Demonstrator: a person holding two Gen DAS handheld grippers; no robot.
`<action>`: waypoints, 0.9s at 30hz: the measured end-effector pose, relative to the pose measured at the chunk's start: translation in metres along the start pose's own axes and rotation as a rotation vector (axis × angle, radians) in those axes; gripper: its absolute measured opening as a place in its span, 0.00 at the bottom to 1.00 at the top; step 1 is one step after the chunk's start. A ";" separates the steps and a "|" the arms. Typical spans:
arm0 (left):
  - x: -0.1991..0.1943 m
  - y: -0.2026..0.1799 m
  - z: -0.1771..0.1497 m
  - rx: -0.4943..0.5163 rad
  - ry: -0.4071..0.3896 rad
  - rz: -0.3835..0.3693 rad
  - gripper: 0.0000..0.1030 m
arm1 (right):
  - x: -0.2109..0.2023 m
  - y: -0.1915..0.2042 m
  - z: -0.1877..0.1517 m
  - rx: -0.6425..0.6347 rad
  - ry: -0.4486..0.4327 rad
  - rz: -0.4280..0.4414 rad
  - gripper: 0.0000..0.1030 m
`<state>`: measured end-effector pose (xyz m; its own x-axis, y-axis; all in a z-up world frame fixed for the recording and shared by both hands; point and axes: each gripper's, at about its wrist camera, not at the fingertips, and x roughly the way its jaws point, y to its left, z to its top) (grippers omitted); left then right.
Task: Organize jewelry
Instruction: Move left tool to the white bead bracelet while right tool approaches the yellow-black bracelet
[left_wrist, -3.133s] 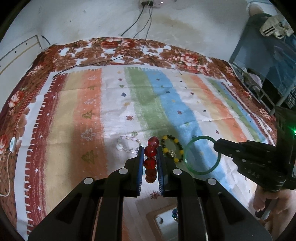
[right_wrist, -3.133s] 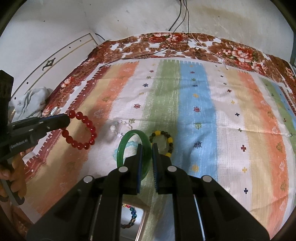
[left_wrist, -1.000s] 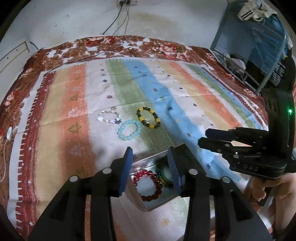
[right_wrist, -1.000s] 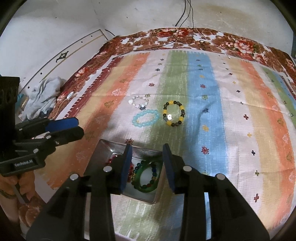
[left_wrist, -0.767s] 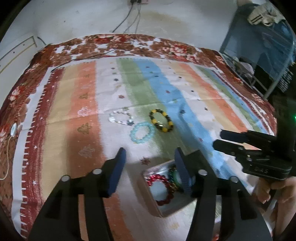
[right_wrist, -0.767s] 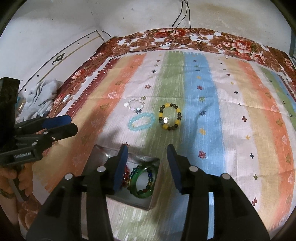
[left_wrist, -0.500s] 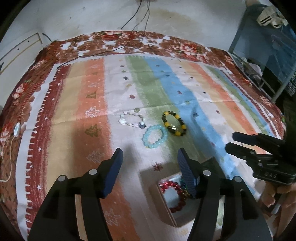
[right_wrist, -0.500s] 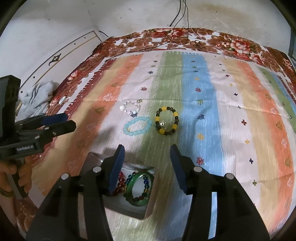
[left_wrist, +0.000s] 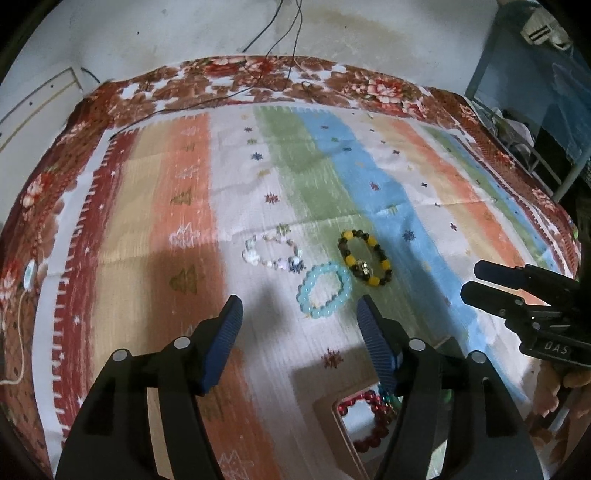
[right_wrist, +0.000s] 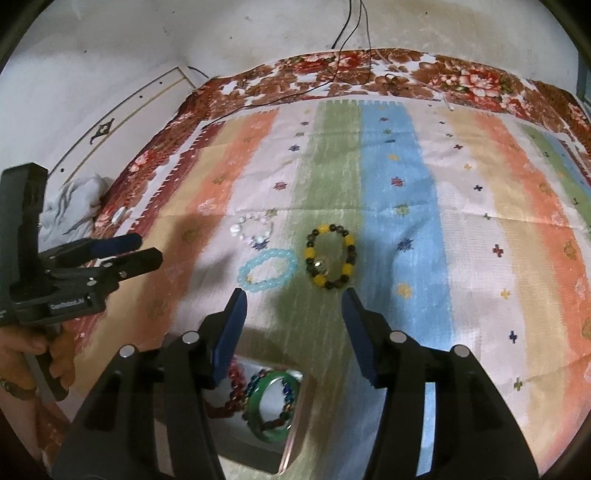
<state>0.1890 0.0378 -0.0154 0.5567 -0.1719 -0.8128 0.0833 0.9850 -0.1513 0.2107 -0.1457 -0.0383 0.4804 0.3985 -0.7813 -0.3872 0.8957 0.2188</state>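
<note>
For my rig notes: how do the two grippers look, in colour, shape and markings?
Both grippers are black plastic with silver screws and ribbed blue pads on long tapered fingers. The left gripper carries white lettering on its body, seen from the right wrist view. The right gripper shows the letters "DAS". A bracelet sits on the left wrist.

Striped cloth (right_wrist: 406, 177): woven, matt, faintly ribbed, creased. Floral blanket (right_wrist: 461, 77): soft matt fabric. Tin (right_wrist: 295, 435): smooth metal with reflective walls. Bangle (right_wrist: 275, 406): glossy, translucent green, glass- or stone-like. Red beads (right_wrist: 236, 376), pale blue beads (right_wrist: 267, 269), yellow-and-dark beads (right_wrist: 330, 258): polished, shiny. Fingers (right_wrist: 231, 328): matt black plastic with ribbed blue pads. Wall (right_wrist: 258, 33): rough, stained plaster.
</note>
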 end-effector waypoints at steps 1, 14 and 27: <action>0.003 0.001 0.002 -0.002 0.004 0.000 0.62 | 0.003 -0.001 0.002 0.001 0.003 -0.003 0.53; 0.030 0.012 0.019 -0.008 0.045 0.041 0.62 | 0.037 -0.016 0.019 0.008 0.047 -0.049 0.53; 0.055 0.025 0.031 -0.022 0.080 0.055 0.62 | 0.061 -0.024 0.032 0.017 0.077 -0.062 0.53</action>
<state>0.2474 0.0534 -0.0461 0.4923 -0.1191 -0.8622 0.0358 0.9925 -0.1166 0.2746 -0.1368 -0.0727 0.4412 0.3265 -0.8359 -0.3453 0.9215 0.1777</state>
